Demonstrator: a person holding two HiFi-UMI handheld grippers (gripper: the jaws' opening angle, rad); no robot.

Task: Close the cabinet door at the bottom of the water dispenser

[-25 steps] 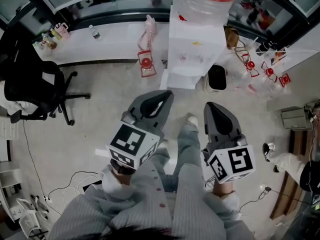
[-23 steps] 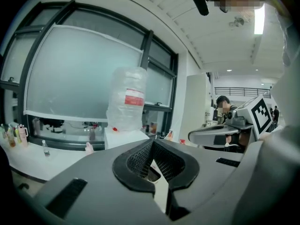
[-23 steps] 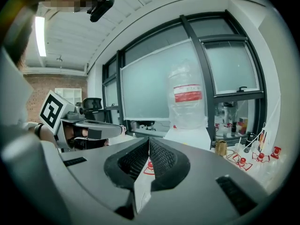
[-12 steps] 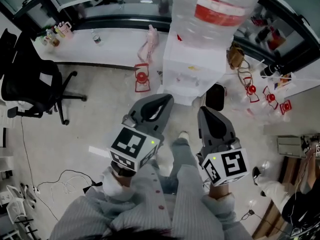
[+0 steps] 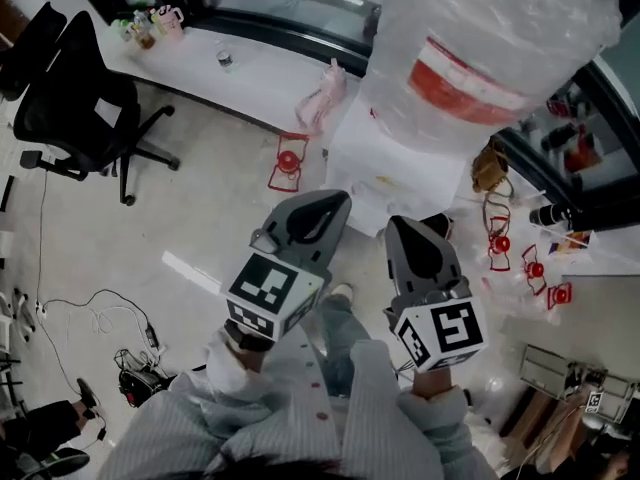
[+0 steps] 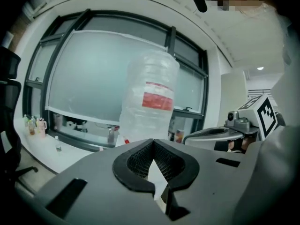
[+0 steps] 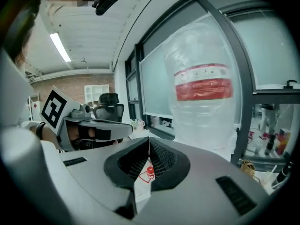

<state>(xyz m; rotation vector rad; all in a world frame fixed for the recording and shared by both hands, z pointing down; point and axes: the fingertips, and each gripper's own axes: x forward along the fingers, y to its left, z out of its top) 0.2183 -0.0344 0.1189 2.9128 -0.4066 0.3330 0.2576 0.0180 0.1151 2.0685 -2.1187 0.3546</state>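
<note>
The white water dispenser stands ahead of me with a large plastic-wrapped bottle on top, which also fills the left gripper view and the right gripper view. From this steep angle its bottom cabinet door is hidden. My left gripper is held level in front of my body, tip just short of the dispenser's base, jaws shut and empty. Beside it my right gripper also points at the dispenser, shut with nothing between its jaws.
A black office chair stands at the far left by a white counter under the window. A pink bag and red-and-white items lie left of the dispenser, more red ones to its right. Cables trail over the floor.
I have walked closer to the dispenser; it and its bottle now loom larger. Both grippers travelled forward with me, side by side, jaws still shut.
</note>
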